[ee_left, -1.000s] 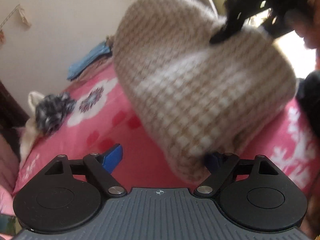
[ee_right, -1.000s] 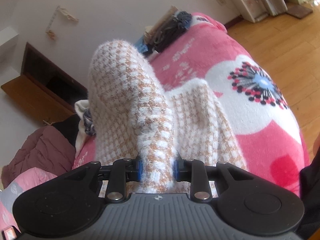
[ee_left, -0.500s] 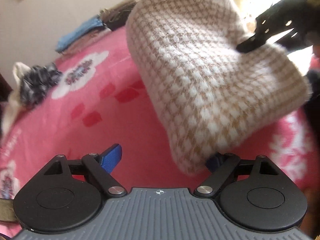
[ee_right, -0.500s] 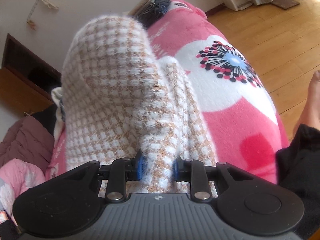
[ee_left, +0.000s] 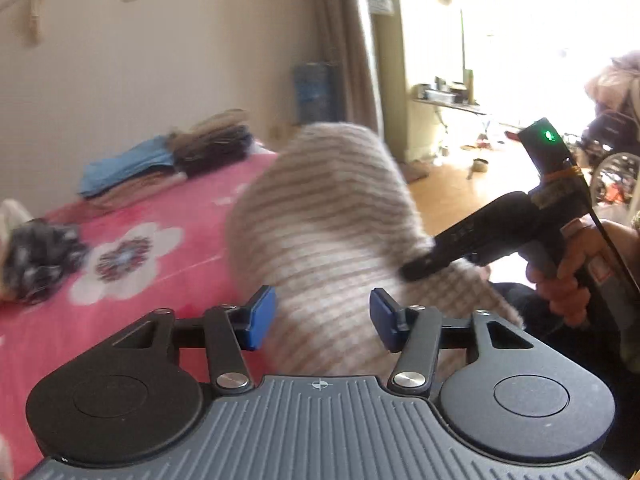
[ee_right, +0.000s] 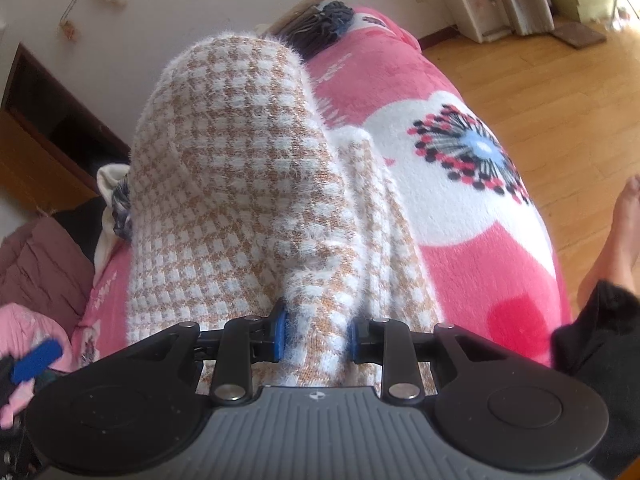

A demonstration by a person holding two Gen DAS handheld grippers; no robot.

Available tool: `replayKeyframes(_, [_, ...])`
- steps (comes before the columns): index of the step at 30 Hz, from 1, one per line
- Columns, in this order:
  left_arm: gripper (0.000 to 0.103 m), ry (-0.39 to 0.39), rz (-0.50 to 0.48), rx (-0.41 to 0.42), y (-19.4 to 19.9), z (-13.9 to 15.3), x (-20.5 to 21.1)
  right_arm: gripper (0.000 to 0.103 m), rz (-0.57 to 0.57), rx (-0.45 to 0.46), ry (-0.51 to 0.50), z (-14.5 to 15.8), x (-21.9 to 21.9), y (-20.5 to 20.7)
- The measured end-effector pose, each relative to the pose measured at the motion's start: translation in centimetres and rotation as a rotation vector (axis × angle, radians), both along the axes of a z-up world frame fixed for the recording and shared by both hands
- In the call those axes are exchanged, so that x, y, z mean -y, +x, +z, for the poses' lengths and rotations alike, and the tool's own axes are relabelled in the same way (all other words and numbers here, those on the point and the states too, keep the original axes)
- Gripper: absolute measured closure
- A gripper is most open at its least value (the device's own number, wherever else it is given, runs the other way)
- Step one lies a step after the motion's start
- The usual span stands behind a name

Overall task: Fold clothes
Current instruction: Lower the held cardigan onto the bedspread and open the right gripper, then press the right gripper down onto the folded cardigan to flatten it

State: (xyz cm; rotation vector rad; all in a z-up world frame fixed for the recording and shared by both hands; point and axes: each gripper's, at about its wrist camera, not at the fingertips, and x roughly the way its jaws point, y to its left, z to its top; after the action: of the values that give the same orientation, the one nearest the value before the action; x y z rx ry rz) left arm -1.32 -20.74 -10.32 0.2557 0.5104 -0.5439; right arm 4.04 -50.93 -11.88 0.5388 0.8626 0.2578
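A fluffy beige-and-white houndstooth sweater [ee_left: 320, 208] hangs bunched over the pink flowered bed [ee_left: 192, 208]. My right gripper [ee_right: 318, 336] is shut on a thick fold of this sweater [ee_right: 240, 160], which rises in a hump ahead of it. In the left wrist view the right gripper [ee_left: 416, 268] bites the sweater's right side, held by a person's hand [ee_left: 568, 276]. My left gripper [ee_left: 322, 320] is half narrowed. The sweater's lower edge lies between its blue pads [ee_left: 260, 316], and a wide gap remains. One blue left finger [ee_right: 36, 360] shows free at the right wrist view's lower left.
Folded clothes [ee_left: 160, 164] are stacked at the bed's far end by the wall, also seen as a dark pile [ee_right: 316, 28]. A crumpled grey garment [ee_left: 36, 252] lies at the left. Wooden floor [ee_right: 540, 92] and a bare foot [ee_right: 624, 232] are to the right of the bed [ee_right: 500, 264].
My left gripper's fingers have narrowed and it has tilted up toward the room, with the sweater now between its pads. The right gripper keeps its hold and has moved little.
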Motion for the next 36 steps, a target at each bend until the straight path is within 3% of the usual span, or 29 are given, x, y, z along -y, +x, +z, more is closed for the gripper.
replayKeyframes(5, [0.066, 0.019, 0.009, -0.091, 1.5, -2.5, 1.4, 0.073, 0.016, 0.034, -0.048, 1.1, -0.1, 0.6])
replayKeyframes(16, [0.064, 0.089, -0.015, -0.045, 0.2, -4.0, 3.5, 0.072, 0.133, 0.078, -0.166, 0.9, -0.3, 3.2])
replayKeyframes(20, [0.059, 0.114, -0.010, -0.010, -0.6, -4.5, 4.5, 0.063, 0.115, 0.086, -0.165, 0.2, 0.3, 2.9])
replayKeyframes(23, [0.058, 0.092, 0.008, -0.006, -0.9, -4.7, 4.5, 0.045, 0.061, 0.096, -0.223, 1.9, 0.8, 1.5])
replayKeyframes(24, [0.057, 0.082, 0.014, -0.007, -0.9, -4.7, 4.5, 0.045, 0.041, 0.110, -0.262, 2.8, 0.8, 0.9])
replayKeyframes(28, [0.057, 0.046, 0.028, -0.006, -0.9, -4.8, 4.2, 0.050, -0.033, 0.245, -0.379, 7.7, 0.7, -1.4])
replayKeyframes(32, [0.057, 0.028, 0.036, 0.004, -1.4, -4.9, 4.2, 0.069, 0.008, 0.449, -0.416, 12.7, -2.5, -1.5])
replayKeyframes(35, [0.056, -0.004, 0.043, 0.003, -1.3, -5.1, 3.8, 0.079, 0.078, 0.512, -0.452, 13.6, -6.1, 1.4])
replayKeyframes(36, [0.056, -0.015, 0.045, 0.002, -1.3, -5.2, 3.6, 0.080, 0.089, 0.485, -0.453, 12.7, -6.8, 3.0])
